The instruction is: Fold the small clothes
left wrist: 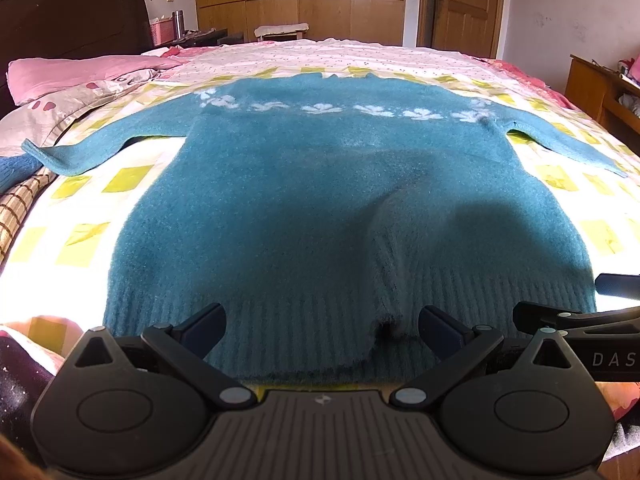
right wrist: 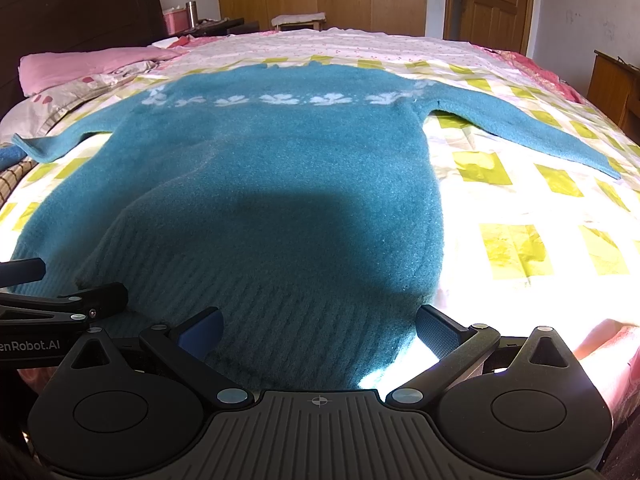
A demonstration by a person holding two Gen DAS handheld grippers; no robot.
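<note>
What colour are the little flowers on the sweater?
White, in a row across the chest of the teal sweater; the flowers show best in the right wrist view.

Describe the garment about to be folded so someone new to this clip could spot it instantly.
Start at the bed, covered by a white sheet with yellow-green squares. Spread flat across its middle, sleeves out to both sides, lies the teal sweater. A band of white flower shapes across its chest separates it from the pink pillow near the headboard.

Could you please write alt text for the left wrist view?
A teal sweater lies flat on a bed, sleeves spread, hem nearest the camera. The open left gripper hovers at the hem, holding nothing; the right gripper enters from the right edge.
</note>
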